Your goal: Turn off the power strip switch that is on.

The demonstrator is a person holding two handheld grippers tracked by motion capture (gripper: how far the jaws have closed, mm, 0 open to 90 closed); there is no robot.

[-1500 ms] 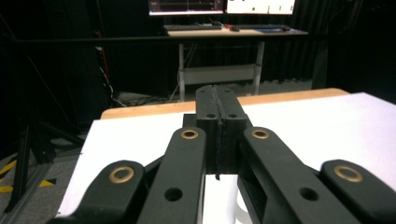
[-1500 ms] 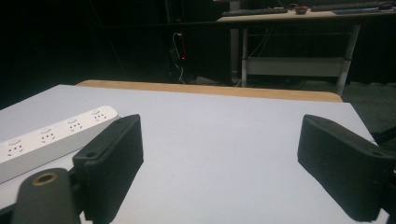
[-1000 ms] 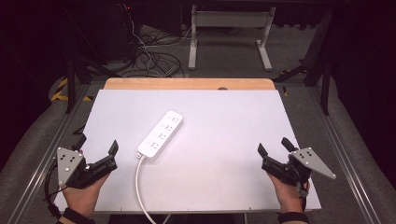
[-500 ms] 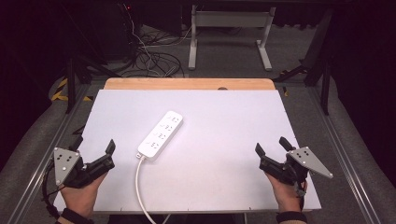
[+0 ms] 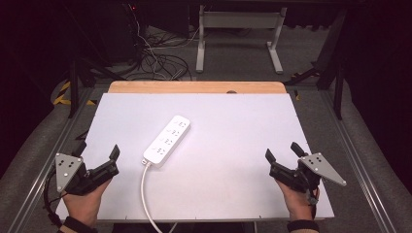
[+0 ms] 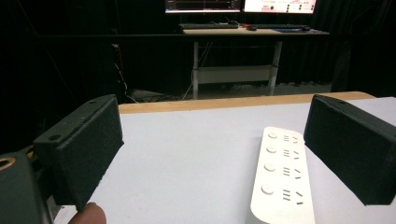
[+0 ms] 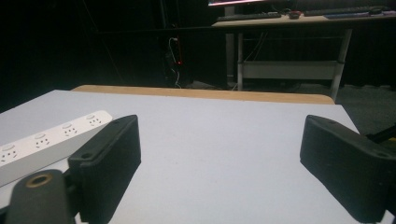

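Note:
A white power strip [image 5: 166,141] lies at an angle on the white tabletop [image 5: 233,126], a little left of the middle. Its white cable [image 5: 145,194] runs off the near edge. My left gripper [image 5: 97,150] is held at the near left corner, open and empty, to the left of the strip's cable end. In the left gripper view the strip [image 6: 280,177] lies ahead, close to the right jaw of the gripper [image 6: 219,140]. My right gripper [image 5: 282,151] hovers open and empty near the front right corner, far from the strip. The right gripper view has the strip [image 7: 51,137] at far left.
A strip of bare wood [image 5: 194,87] runs along the table's far edge. Behind it on the floor are tangled cables [image 5: 155,58] and a desk frame [image 5: 238,29]. Metal rails [image 5: 359,160] flank the table.
Both grippers have drifted very slightly to the left and stayed open. The power strip has not moved.

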